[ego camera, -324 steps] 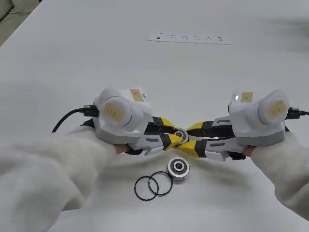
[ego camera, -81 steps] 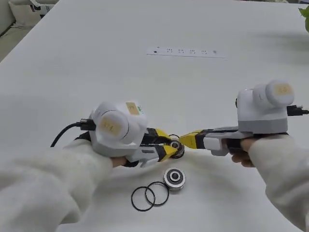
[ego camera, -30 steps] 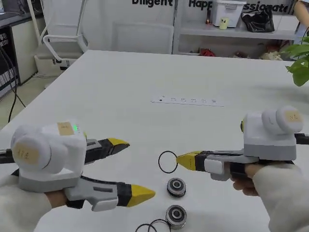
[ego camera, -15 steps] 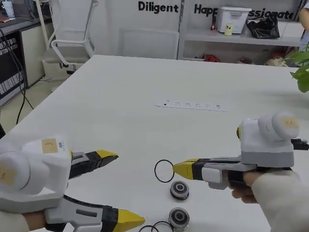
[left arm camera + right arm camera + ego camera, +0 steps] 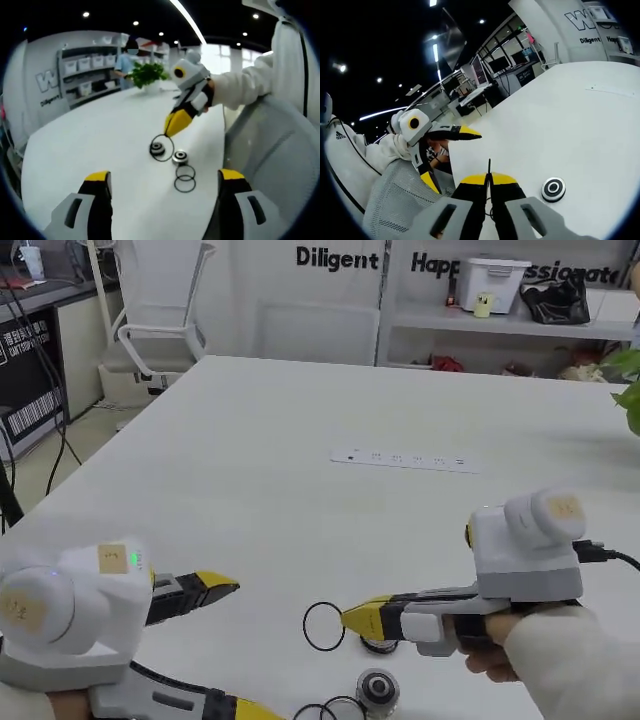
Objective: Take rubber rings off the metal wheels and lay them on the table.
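My right gripper [image 5: 348, 618] is shut on a thin black rubber ring [image 5: 323, 625], which hangs from its yellow tips just above the table. In the right gripper view the ring [image 5: 489, 167] shows edge-on above the shut tips [image 5: 489, 179]. Two metal wheels lie on the table, one [image 5: 378, 645] partly under the right gripper, the other [image 5: 377, 688] nearer me. Two loose black rings [image 5: 185, 178] lie beside the near wheel [image 5: 180, 158]. My left gripper [image 5: 228, 648] is held wide open at the lower left with nothing between its fingers [image 5: 97, 179].
A white power strip [image 5: 405, 460] lies flat further back on the white table [image 5: 300, 440]. A plant [image 5: 630, 390] stands at the right edge. A chair [image 5: 160, 330] and shelves [image 5: 500, 320] are beyond the table's far side.
The right gripper has lowered the ring toward the table, left of the wheel. Since 2.7 s ago the left gripper has opened, left its wheel on the table and drawn back left.
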Available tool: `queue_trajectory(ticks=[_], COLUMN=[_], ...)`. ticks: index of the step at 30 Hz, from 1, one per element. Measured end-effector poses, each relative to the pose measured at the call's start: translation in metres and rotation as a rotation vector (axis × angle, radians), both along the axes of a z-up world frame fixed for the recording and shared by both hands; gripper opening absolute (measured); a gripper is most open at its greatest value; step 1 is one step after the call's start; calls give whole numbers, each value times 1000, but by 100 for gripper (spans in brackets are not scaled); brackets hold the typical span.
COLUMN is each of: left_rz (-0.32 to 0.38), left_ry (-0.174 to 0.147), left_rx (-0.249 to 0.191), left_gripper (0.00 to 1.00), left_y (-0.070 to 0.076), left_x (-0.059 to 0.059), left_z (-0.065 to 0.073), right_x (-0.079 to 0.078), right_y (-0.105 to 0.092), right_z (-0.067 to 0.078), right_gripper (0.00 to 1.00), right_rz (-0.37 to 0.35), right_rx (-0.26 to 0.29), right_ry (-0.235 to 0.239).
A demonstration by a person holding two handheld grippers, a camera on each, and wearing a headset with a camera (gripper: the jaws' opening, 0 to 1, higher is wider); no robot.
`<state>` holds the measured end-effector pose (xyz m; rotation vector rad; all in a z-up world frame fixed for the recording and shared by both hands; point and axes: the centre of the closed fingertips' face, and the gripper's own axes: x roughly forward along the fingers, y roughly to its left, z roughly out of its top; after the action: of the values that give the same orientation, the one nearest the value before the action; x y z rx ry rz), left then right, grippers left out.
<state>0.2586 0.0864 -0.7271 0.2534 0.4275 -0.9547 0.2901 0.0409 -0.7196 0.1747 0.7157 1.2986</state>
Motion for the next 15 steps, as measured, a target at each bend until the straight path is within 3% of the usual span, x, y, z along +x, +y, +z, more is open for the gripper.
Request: queue_trajectory(ticks=[15], left_rz=[3], left_ry=[42], left_rx=[48], left_gripper=[88], left_y=[5], left_x=[-3], left_z=[-15], right_x=[-18], right_y=[9], right_z=[-20], right_gripper=[0], right_rz=[67], right_rx=[-48], right_ry=[48])
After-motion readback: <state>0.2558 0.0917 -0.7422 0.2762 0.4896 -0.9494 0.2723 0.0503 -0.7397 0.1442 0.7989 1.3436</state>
